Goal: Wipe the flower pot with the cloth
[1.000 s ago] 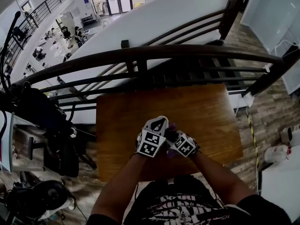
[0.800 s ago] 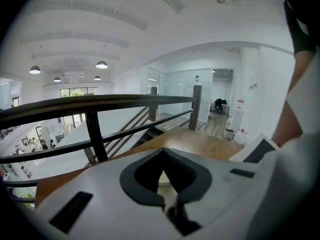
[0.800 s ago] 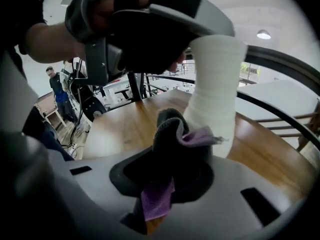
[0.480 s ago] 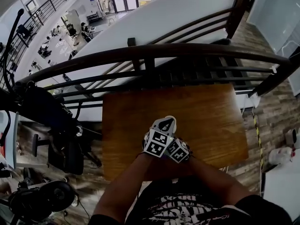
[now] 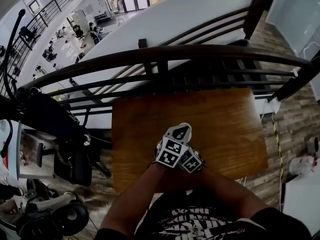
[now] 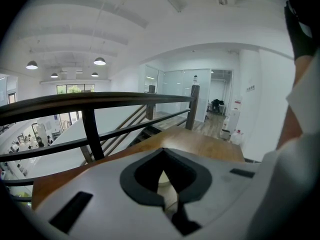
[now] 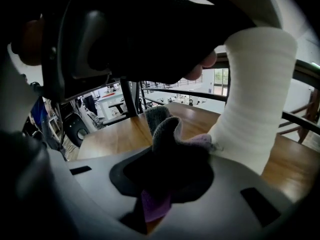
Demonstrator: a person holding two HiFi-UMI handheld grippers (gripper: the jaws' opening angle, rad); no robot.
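Right gripper view: I see my right gripper (image 7: 167, 159) clamped on cloth (image 7: 167, 126); pot (image 7: 255, 99) touching, just right of it
Left gripper (image 6: 165, 176): grips pot from above, near upright

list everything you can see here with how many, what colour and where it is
table: one, brown wood, under both grippers
railing: one, dark wood, along the table's far edge
flower pot: one, white, in the left gripper, over the table
cloth: one, grey and purple, in the right gripper, touching the pot's side
dark equipment: a cluster, black, left of the table
left gripper: one, pale grey with dark pads, closed on the pot
right gripper: one, pale grey with dark pads, closed on the cloth
forearms: two, bare, from the bottom edge of the head view up to the grippers
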